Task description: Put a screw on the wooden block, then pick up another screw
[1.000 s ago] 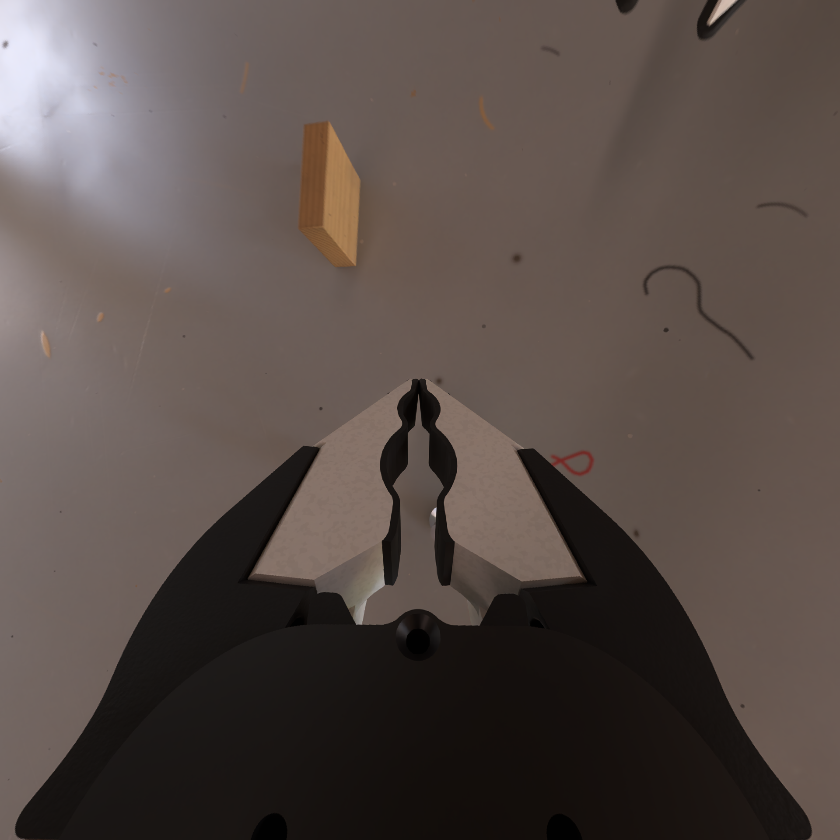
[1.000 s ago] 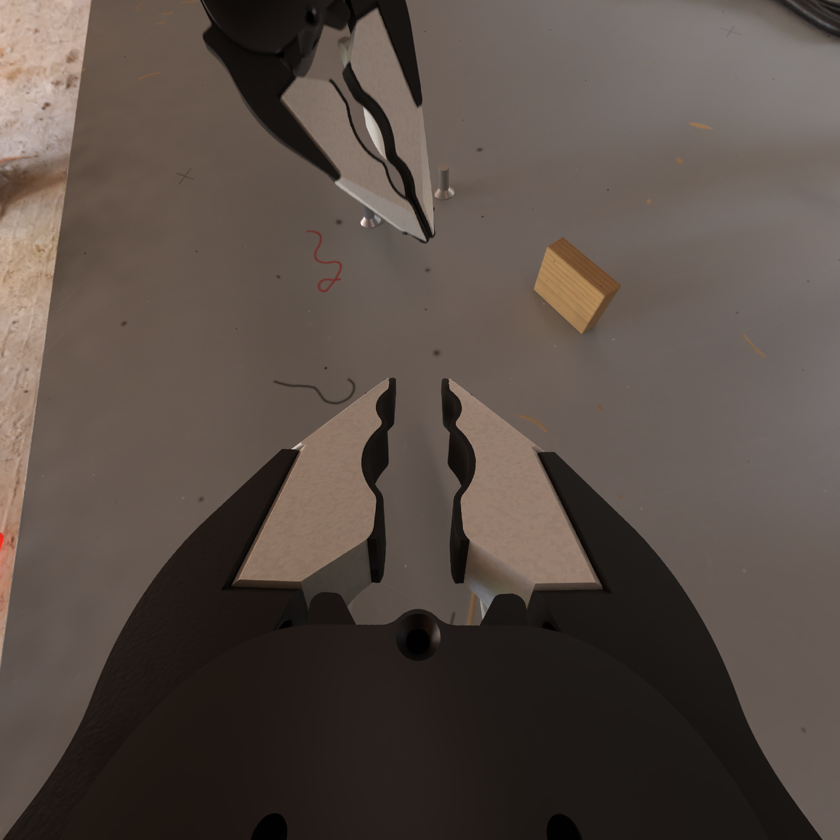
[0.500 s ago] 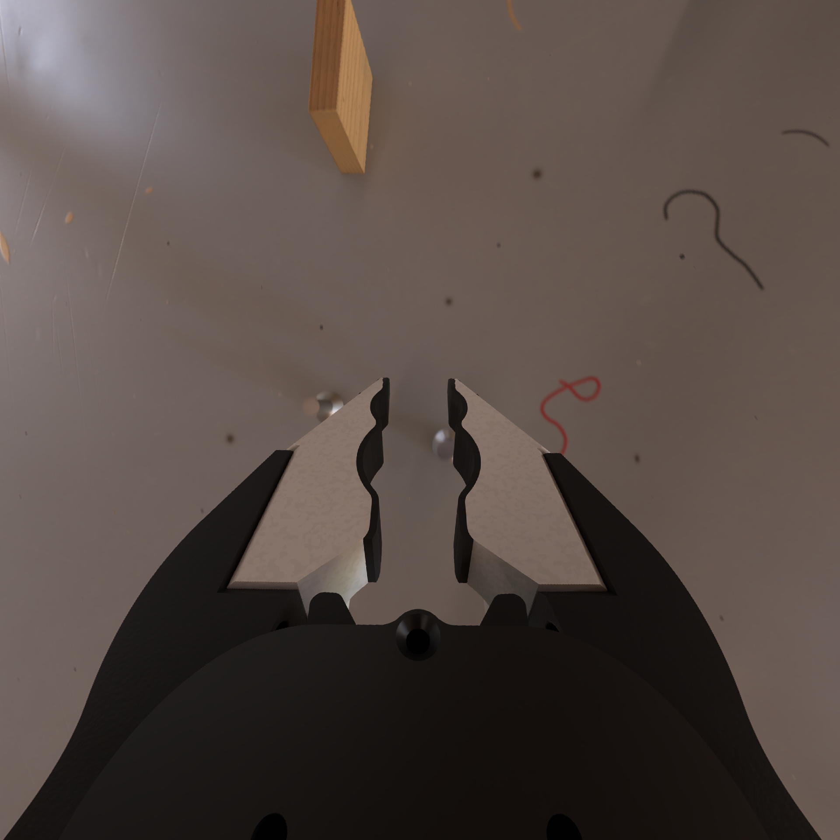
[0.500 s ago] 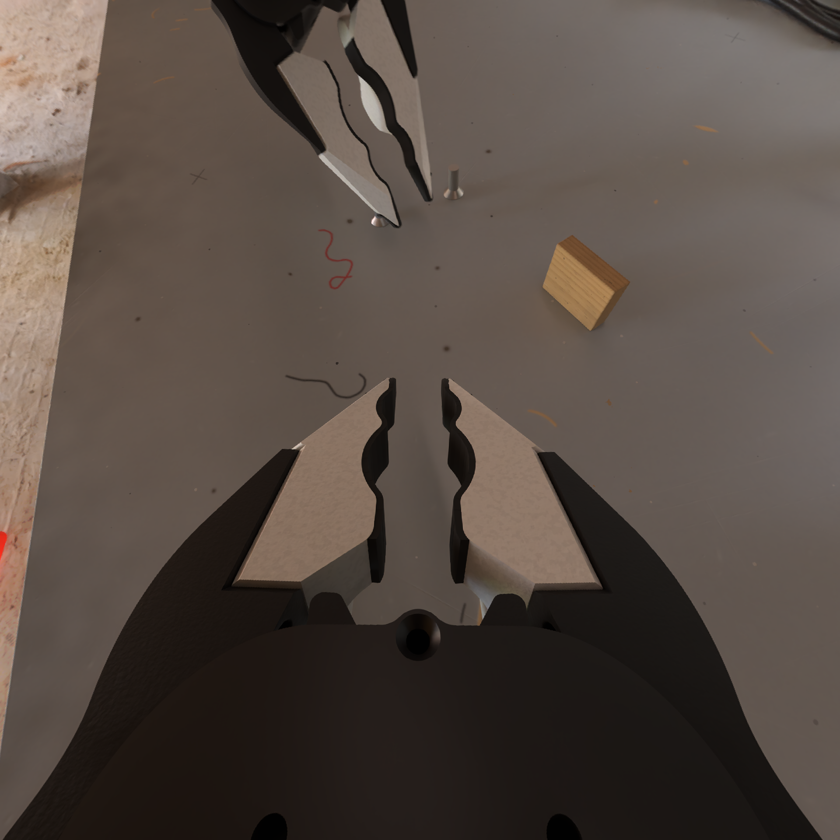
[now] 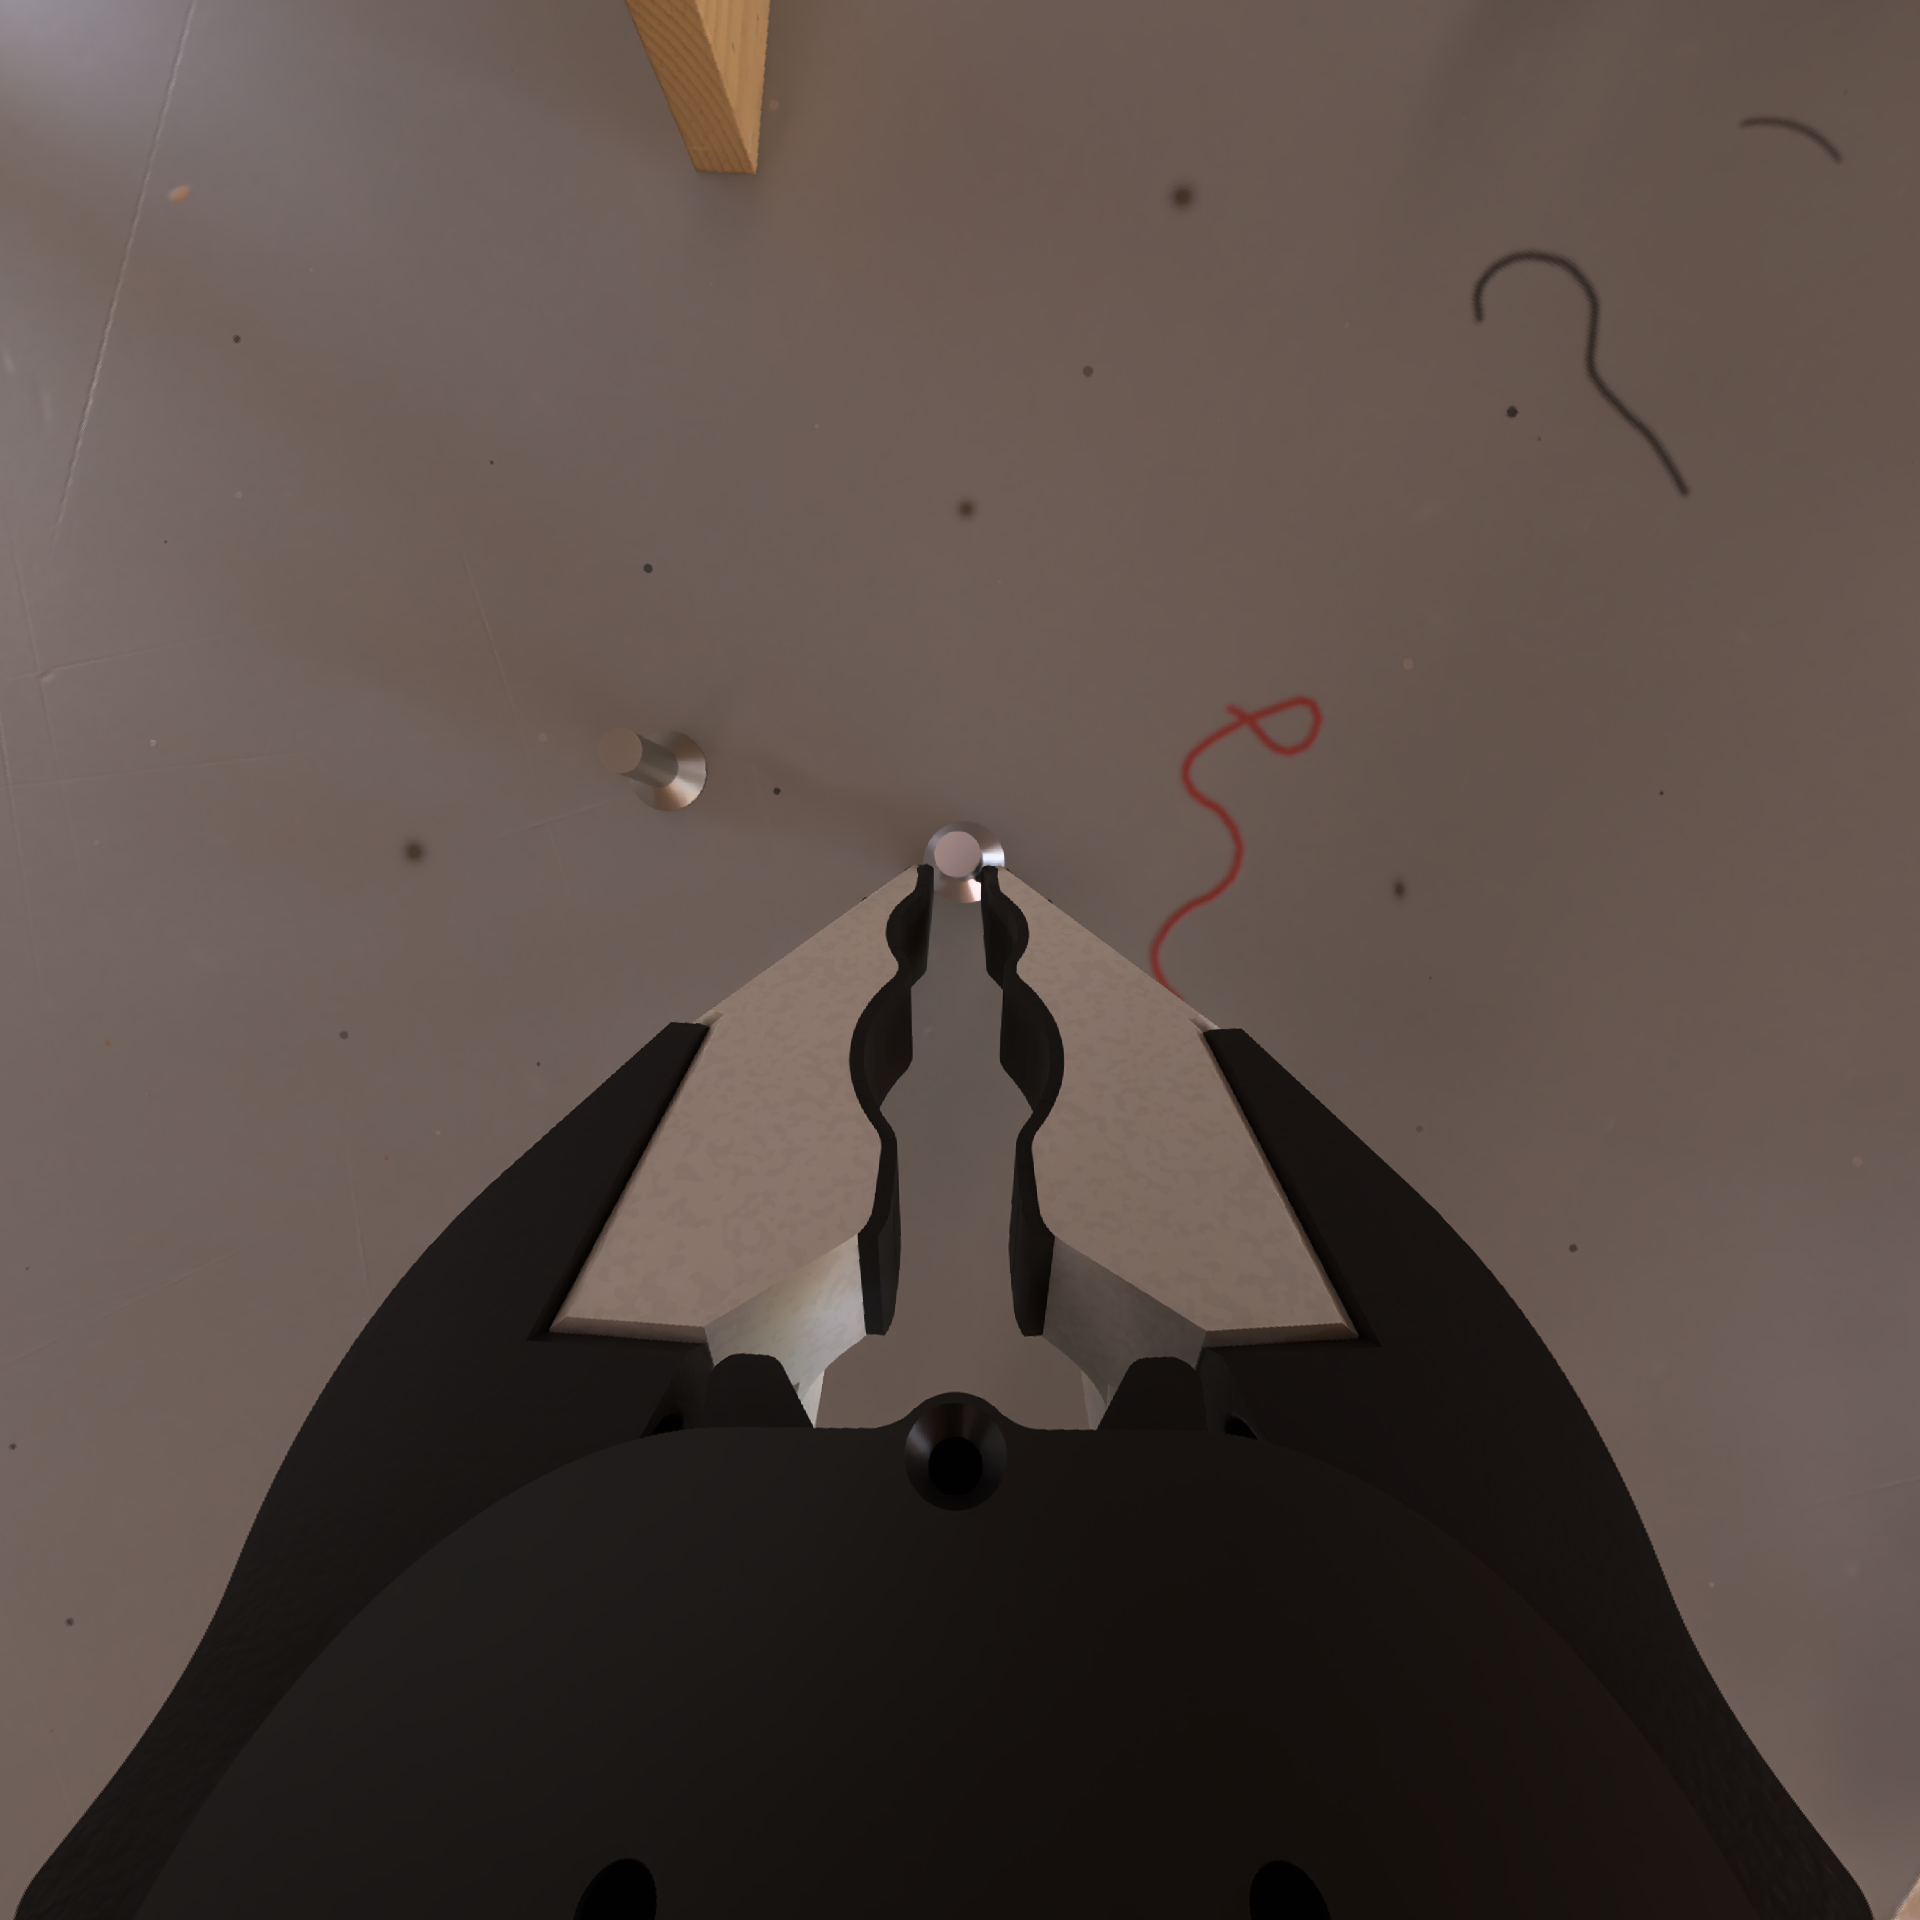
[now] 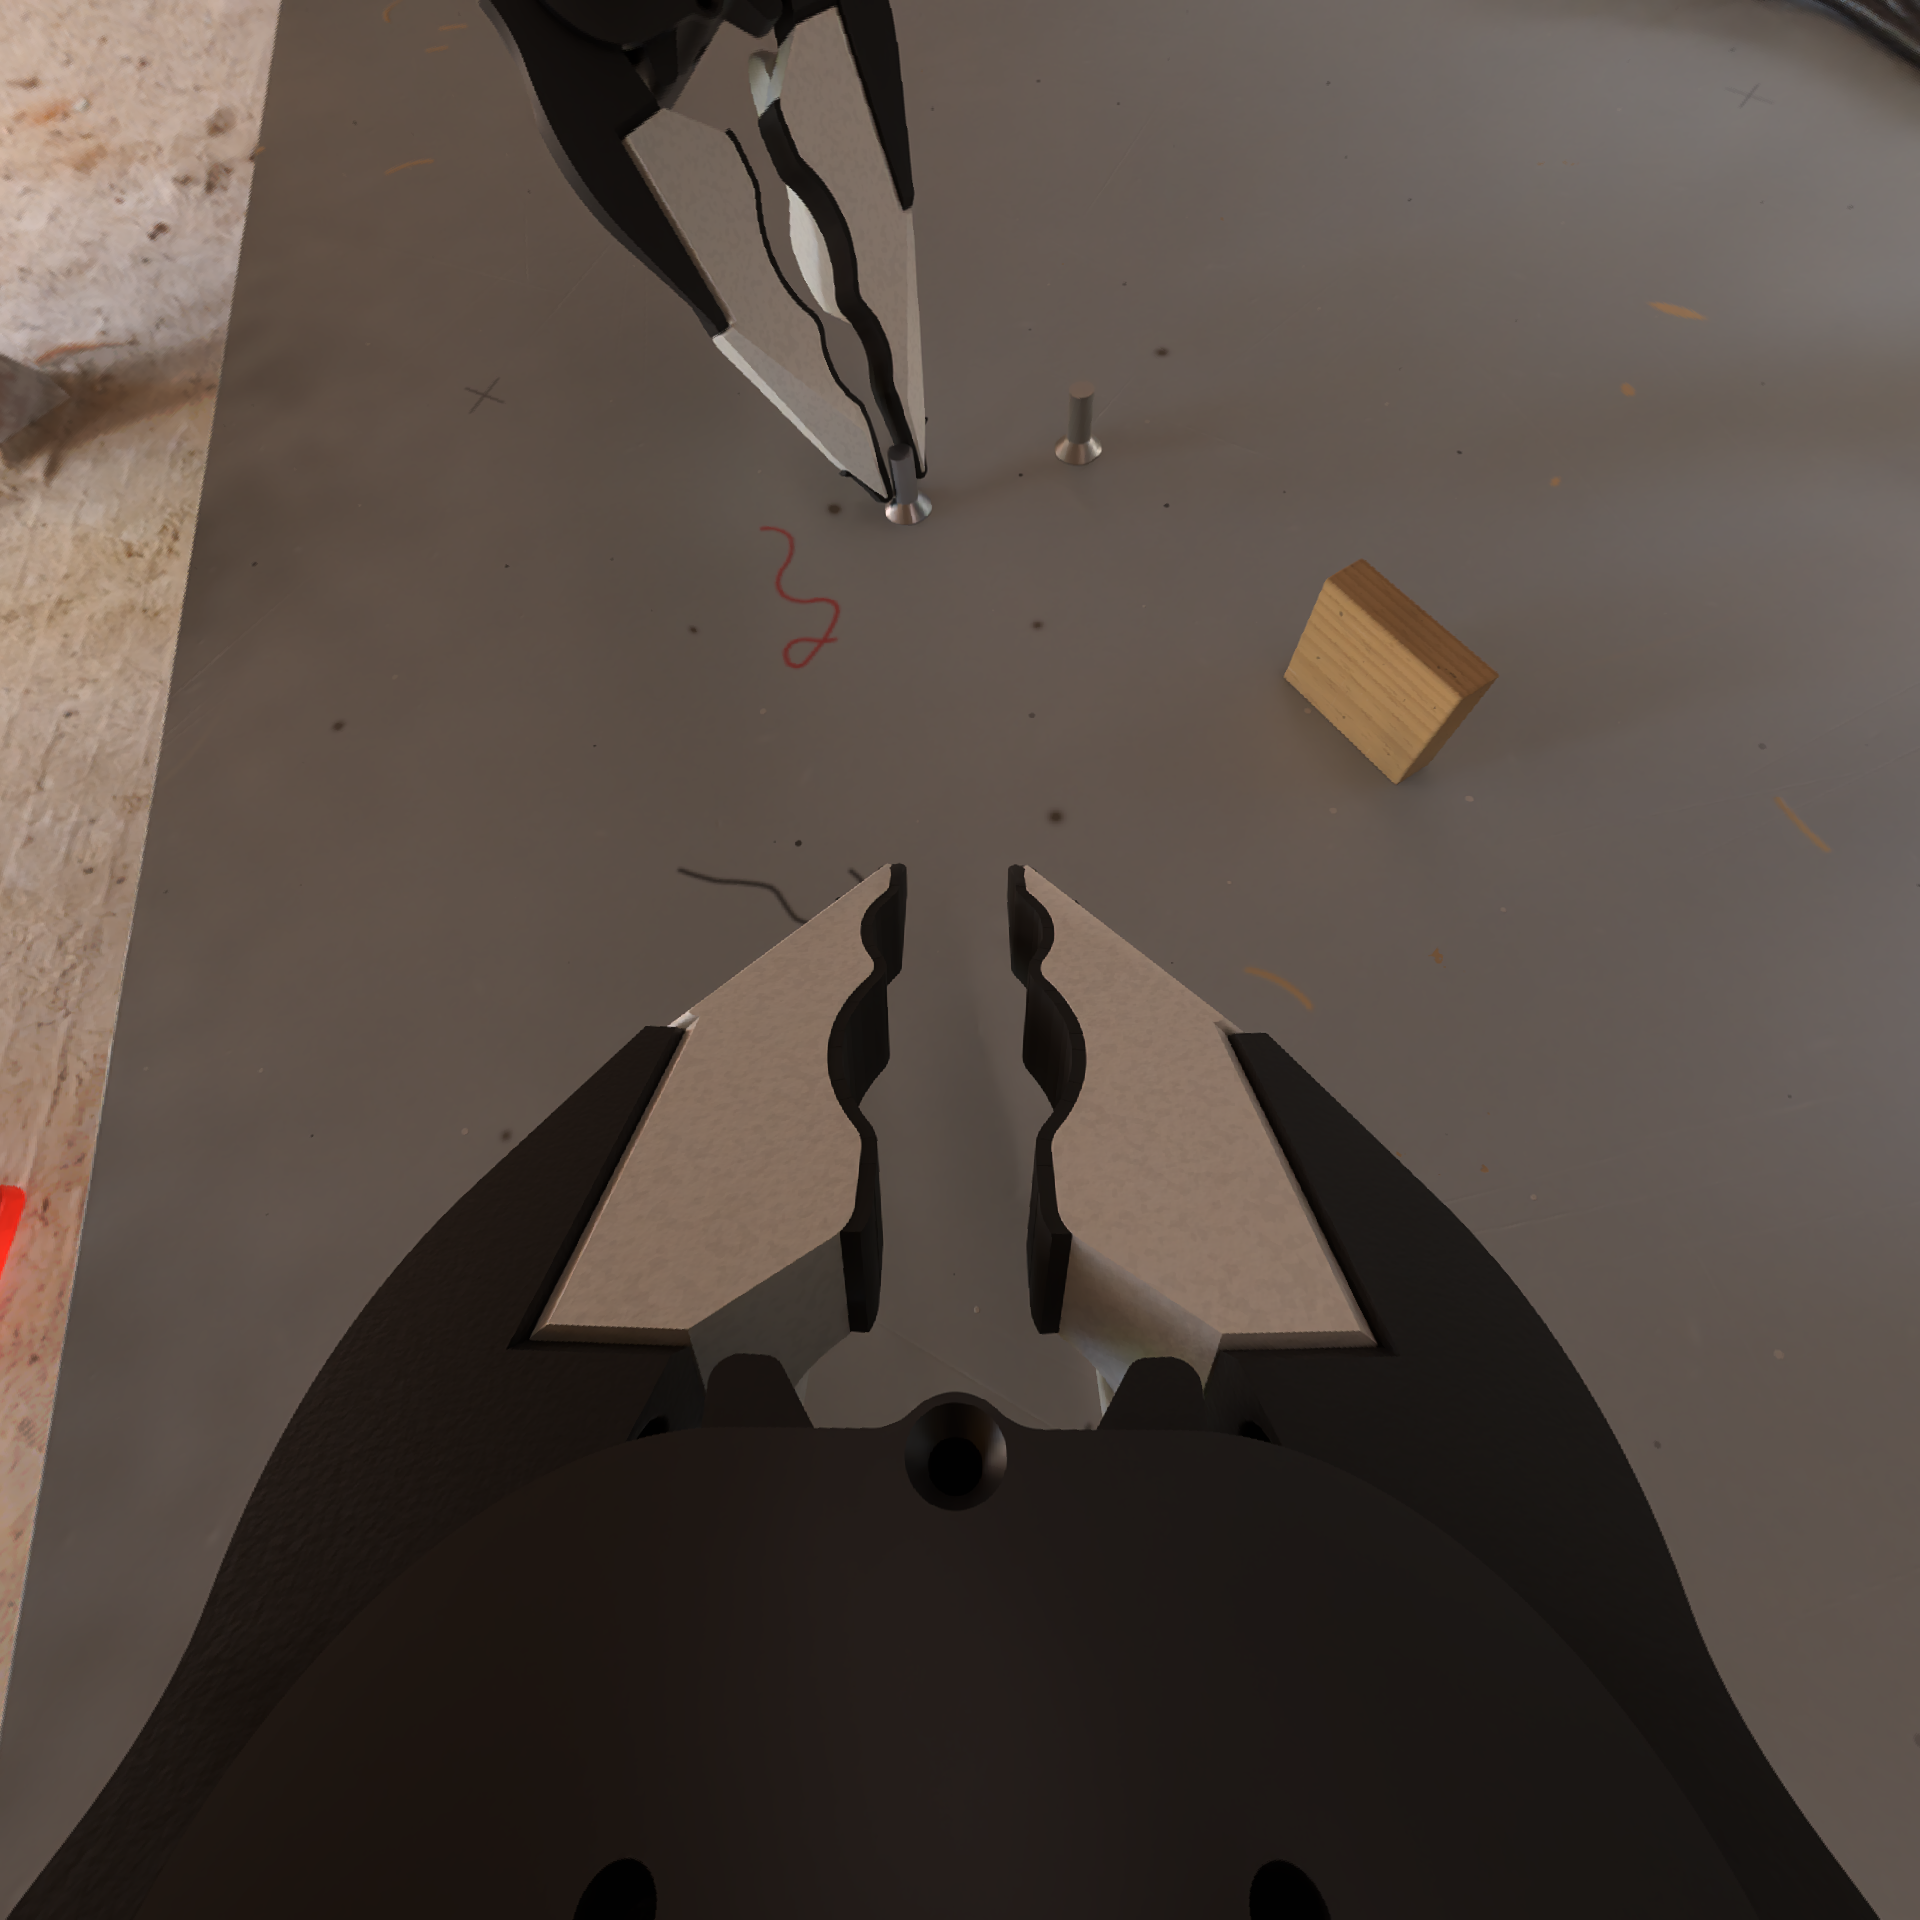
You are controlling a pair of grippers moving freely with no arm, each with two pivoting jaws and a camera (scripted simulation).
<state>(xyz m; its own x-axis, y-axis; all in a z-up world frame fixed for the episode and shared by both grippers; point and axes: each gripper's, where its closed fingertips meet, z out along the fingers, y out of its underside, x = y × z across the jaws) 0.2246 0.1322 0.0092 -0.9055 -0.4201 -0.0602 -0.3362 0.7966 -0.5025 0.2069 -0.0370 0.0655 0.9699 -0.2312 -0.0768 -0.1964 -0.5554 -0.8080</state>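
Note:
Two steel screws stand head-down on the grey table. My left gripper (image 5: 956,873) is shut on the shank of the nearer screw (image 5: 957,855), whose head rests on the table. In the right wrist view, the left gripper (image 6: 900,480) comes down from the top onto this screw (image 6: 906,497). The second screw (image 5: 655,769) stands free to its left and also shows in the right wrist view (image 6: 1078,426). The wooden block (image 5: 717,83) lies farther off and shows bare in the right wrist view (image 6: 1387,670). My right gripper (image 6: 956,873) is open and empty above the table.
A red thread squiggle (image 5: 1236,821) lies just right of the held screw, also in the right wrist view (image 6: 800,603). A dark thread (image 5: 1579,364) lies farther away. The table's left edge borders rough ground (image 6: 104,520). Dark cables (image 6: 1849,21) lie at the far right corner.
My left gripper was shut, opened as it came down over the screws, and has now closed on one screw's shank. The right gripper stayed open and drifted slightly.

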